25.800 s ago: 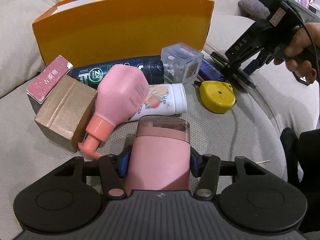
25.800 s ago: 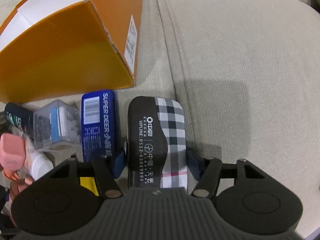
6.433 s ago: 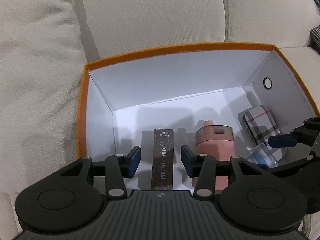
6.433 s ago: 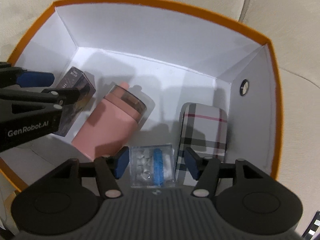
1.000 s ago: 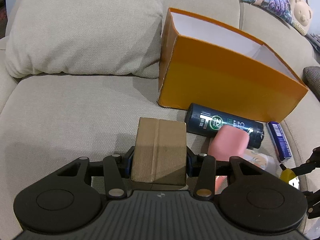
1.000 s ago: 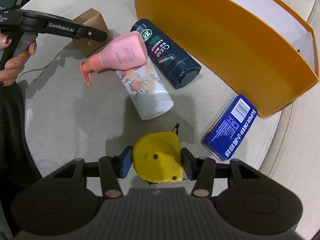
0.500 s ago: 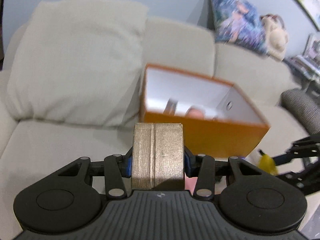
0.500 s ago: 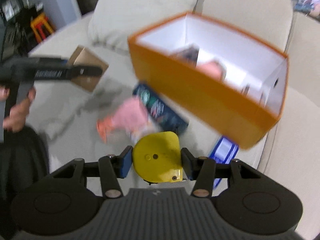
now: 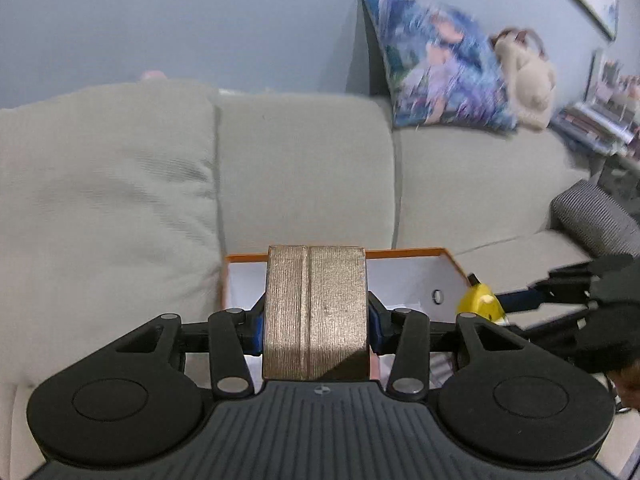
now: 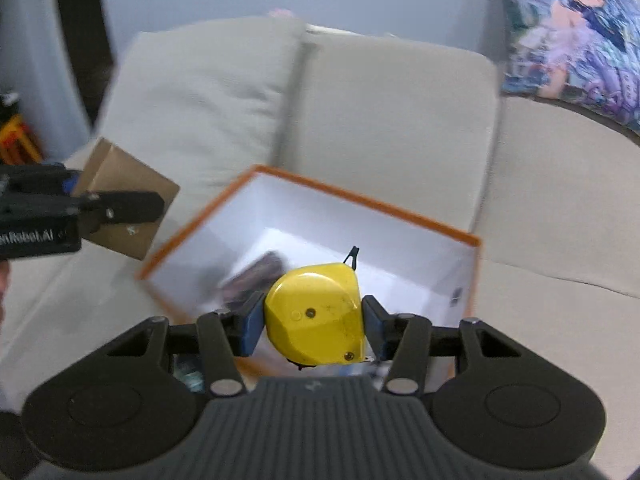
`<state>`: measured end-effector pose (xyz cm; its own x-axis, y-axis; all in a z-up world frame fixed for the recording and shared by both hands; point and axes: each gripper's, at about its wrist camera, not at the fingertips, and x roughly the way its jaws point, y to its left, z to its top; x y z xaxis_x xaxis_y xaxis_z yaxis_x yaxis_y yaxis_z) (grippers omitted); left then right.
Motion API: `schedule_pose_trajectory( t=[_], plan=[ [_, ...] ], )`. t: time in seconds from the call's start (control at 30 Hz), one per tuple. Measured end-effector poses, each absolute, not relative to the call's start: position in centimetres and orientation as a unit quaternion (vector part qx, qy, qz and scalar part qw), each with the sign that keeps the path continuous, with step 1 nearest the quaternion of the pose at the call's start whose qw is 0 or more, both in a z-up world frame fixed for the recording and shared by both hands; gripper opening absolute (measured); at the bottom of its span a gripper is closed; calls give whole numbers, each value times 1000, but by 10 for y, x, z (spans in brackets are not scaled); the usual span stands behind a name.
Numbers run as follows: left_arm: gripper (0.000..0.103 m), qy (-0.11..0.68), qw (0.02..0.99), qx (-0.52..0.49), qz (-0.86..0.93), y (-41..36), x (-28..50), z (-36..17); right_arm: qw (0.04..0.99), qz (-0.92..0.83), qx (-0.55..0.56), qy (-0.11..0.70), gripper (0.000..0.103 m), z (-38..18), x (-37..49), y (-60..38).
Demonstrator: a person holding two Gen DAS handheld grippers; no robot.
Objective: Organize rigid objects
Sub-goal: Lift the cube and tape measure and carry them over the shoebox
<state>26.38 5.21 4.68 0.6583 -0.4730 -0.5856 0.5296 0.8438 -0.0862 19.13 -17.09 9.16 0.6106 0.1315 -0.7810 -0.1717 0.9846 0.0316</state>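
My left gripper (image 9: 316, 320) is shut on a brown cardboard box (image 9: 316, 312), held up in front of the orange storage box (image 9: 404, 254) with white inner walls. In the right wrist view the same cardboard box (image 10: 128, 192) hangs at the left in the left gripper (image 10: 116, 206), beside the orange box's left corner. My right gripper (image 10: 314, 320) is shut on a yellow tape measure (image 10: 316, 314), above the near edge of the orange box (image 10: 360, 200). A blurred dark item (image 10: 256, 272) lies inside. In the left wrist view the tape measure (image 9: 480, 304) shows at the right.
The orange box stands on a beige sofa against its back cushions (image 9: 304, 168). A loose pillow (image 9: 104, 208) leans at the left. A printed cushion (image 9: 444, 80) and a plush toy (image 9: 524, 80) sit on the sofa back at the right. A striped grey cushion (image 9: 592, 220) lies far right.
Both grippers have risen from the sofa seat with their loads. They now hover at the orange box's open top, whose inside has come into view. The bottles on the seat have dropped out of view.
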Motion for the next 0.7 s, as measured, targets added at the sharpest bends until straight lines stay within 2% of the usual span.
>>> schedule_pose_trajectory(
  t=[0.23,0.5,0.7],
  plan=[
    [51,380,883,73,-266,-8,324,4,875,60,-8,481,53,45,229,-186],
    [51,436,859,75,-258,-41,361,-46,855,49,-21,515,53,10,244,-188],
    [51,437,856,121,-247,-60,367,-64,853,41,-51,518,53,-3,250,-186]
  ],
)
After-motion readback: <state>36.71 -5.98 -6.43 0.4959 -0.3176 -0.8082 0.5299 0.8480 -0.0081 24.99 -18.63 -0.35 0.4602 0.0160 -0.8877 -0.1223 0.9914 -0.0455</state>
